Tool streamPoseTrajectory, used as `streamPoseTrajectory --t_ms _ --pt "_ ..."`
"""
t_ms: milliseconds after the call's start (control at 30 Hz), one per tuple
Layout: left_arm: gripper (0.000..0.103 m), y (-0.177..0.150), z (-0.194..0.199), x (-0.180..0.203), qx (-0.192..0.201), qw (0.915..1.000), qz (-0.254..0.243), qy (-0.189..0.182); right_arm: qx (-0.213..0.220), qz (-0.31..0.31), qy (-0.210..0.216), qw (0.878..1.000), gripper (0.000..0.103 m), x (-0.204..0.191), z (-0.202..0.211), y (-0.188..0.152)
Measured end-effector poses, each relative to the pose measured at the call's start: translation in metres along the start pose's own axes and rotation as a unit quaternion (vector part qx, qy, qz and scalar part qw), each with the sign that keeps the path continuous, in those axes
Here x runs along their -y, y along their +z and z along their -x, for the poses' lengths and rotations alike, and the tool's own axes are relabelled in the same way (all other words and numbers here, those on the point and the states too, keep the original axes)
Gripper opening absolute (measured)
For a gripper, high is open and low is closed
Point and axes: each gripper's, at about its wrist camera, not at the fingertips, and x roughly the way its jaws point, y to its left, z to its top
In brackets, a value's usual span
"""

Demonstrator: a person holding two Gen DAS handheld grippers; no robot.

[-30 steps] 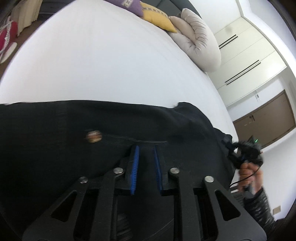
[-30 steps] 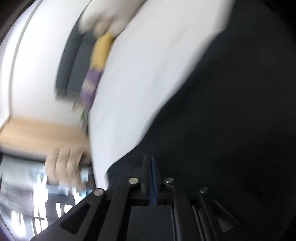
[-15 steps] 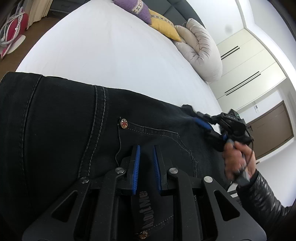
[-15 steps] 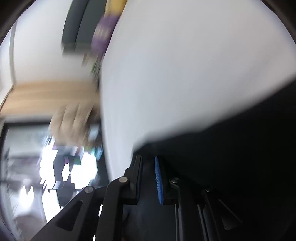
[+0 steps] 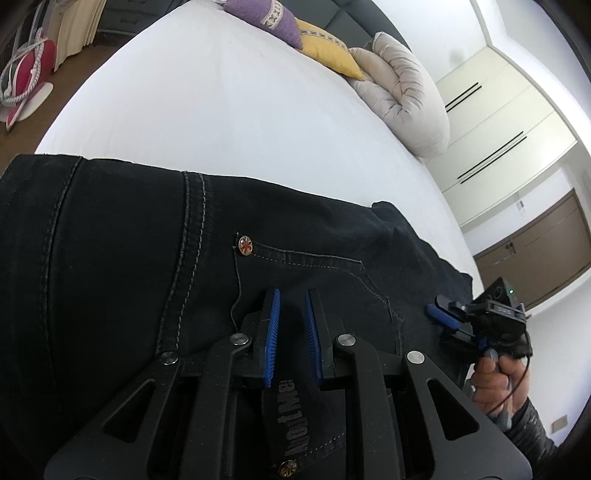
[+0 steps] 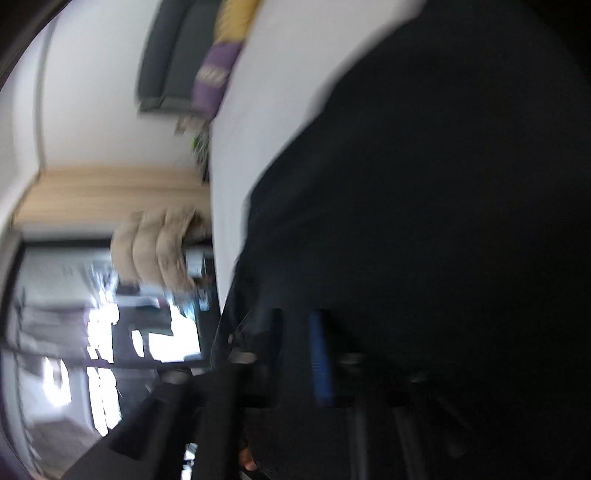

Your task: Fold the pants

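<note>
Black jeans (image 5: 110, 266) lie folded on the white bed (image 5: 221, 103), back pocket and rivet facing up. My left gripper (image 5: 291, 299) hovers just over the pocket area, its blue pads a small gap apart, with nothing between them. My right gripper (image 5: 443, 321) shows at the right edge of the jeans in the left wrist view, its blue fingers apart. The right wrist view is blurred: my right gripper (image 6: 299, 325) is open over the dark jeans (image 6: 443, 221).
A purple pillow (image 5: 266, 18), a yellow pillow (image 5: 328, 51) and a rolled beige duvet (image 5: 406, 92) lie at the head of the bed. White wardrobes (image 5: 498, 122) and a brown door stand at the right. A red object (image 5: 26, 70) stands on the floor at the left.
Both grippers have let go of the jeans and drawn back. The jeans' folded layer has dropped flat onto the bed. The right gripper has opened and swung quickly.
</note>
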Motion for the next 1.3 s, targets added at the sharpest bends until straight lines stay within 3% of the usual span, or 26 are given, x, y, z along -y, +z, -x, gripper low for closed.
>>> streamPoseTrajectory --t_ms 100,200,233,367,400,433,467,500,533,667,833,1000,1100,1300 --pt "0.016 -0.001 0.001 0.002 0.002 0.9999 -0.006 0.01 0.091 -0.012 -0.012 0.996 0.009 0.02 0.057 0.026" --pt "0.016 -0.001 0.001 0.003 0.003 0.9999 -0.008 0.014 0.178 -0.047 -0.017 0.983 0.008 0.051 0.128 0.048" --pt "0.016 -0.001 0.001 0.003 0.003 0.9998 -0.009 0.016 0.221 -0.058 -0.036 0.973 0.008 0.062 0.161 0.052" --pt "0.016 -0.001 0.001 0.005 0.005 0.9997 -0.009 0.023 0.313 -0.109 -0.08 0.94 0.011 0.11 0.268 0.036" --pt "0.016 0.0 0.002 0.007 0.003 0.9995 -0.011 0.03 0.331 -0.113 -0.092 0.932 0.02 0.116 0.288 0.03" --pt "0.016 0.0 0.002 0.011 0.002 0.9992 -0.012 0.038 0.356 -0.115 -0.101 0.922 0.037 0.117 0.31 0.018" --pt "0.016 0.0 0.004 0.015 0.002 0.9988 -0.014 0.048 0.372 -0.114 -0.1 0.916 0.047 0.115 0.322 0.008" --pt "0.016 0.0 0.007 0.022 0.004 0.998 -0.017 0.06 0.38 -0.113 -0.098 0.913 0.066 0.113 0.329 0.002" --pt "0.016 0.0 0.009 0.032 0.007 0.9977 -0.024 0.063 0.389 -0.113 -0.096 0.909 0.07 0.11 0.336 -0.007" --pt "0.016 0.0 0.005 0.081 0.006 0.9982 -0.055 0.021 0.386 -0.102 -0.06 0.915 0.07 0.114 0.343 -0.017" --pt "0.016 -0.013 -0.032 0.127 -0.043 0.9954 -0.081 -0.027 0.37 -0.128 -0.055 0.919 0.07 0.141 0.346 0.0" --pt "0.016 -0.035 -0.062 0.123 -0.089 0.9928 -0.079 -0.014 0.369 -0.153 -0.02 0.917 0.07 0.171 0.347 0.014" --pt "0.016 -0.035 -0.065 0.114 -0.094 0.9934 -0.058 -0.03 0.364 -0.138 -0.007 0.921 0.07 0.171 0.344 0.025" --pt "0.016 -0.04 -0.068 0.101 -0.099 0.9933 -0.049 -0.034 0.355 -0.124 0.021 0.926 0.058 0.165 0.336 0.038"
